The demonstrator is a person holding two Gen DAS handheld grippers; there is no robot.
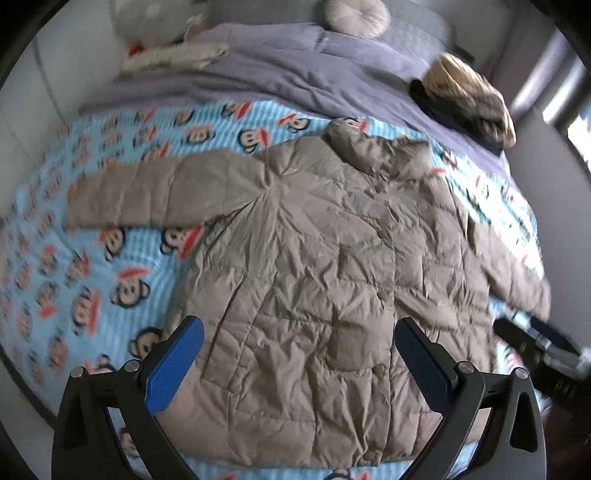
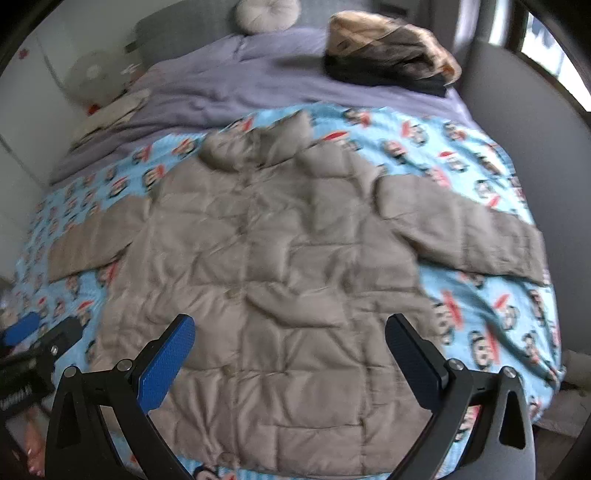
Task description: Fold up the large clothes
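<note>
A beige quilted puffer jacket (image 1: 314, 258) lies spread flat, front up, on a blue monkey-print blanket (image 1: 74, 258), with both sleeves out to the sides. It also shows in the right wrist view (image 2: 280, 266). My left gripper (image 1: 299, 328) is open and empty, hovering above the jacket's lower half. My right gripper (image 2: 290, 325) is open and empty, also above the lower half. The right gripper shows at the right edge of the left wrist view (image 1: 532, 332). The left gripper shows at the left edge of the right wrist view (image 2: 44, 328).
The blue blanket (image 2: 480, 166) covers the near part of a bed; a purple duvet (image 1: 288, 70) covers the far part. A folded pile of clothes (image 2: 391, 48) lies at the far right. A round cushion (image 2: 266, 13) and plush items (image 1: 173, 55) lie at the head.
</note>
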